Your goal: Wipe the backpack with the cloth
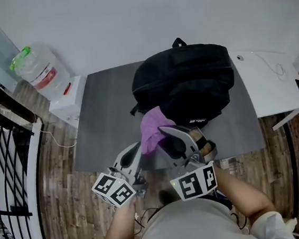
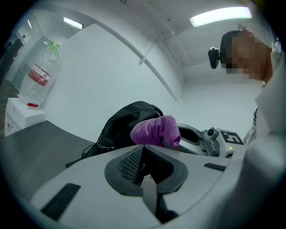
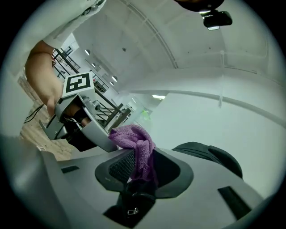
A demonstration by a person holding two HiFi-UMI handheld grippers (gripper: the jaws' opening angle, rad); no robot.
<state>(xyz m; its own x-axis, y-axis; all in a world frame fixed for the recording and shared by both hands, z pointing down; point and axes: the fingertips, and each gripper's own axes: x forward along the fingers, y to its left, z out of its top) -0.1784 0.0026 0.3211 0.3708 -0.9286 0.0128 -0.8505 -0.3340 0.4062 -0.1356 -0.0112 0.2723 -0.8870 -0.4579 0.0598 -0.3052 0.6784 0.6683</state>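
On the grey surface ahead of you lies the black backpack, its handle loop pointing away from you. From the head view its near left corner is covered by the cloth and your right gripper, so you cannot see whether the cloth touches it there. In the right gripper view only the bag's rounded top shows above the jaw housing. In the left gripper view its right part is hidden behind the cloth.

Your right gripper is clamped on the purple cloth. One fold is pinched between the pads, and a bunched end sticks out past the tips. The rest drops into the gap and is lost in shadow.

Your left gripper is just beside the right, nearer you than the backpack. Its jaws are closed together with nothing between them. The cloth sits just beyond its tips, apart from them.
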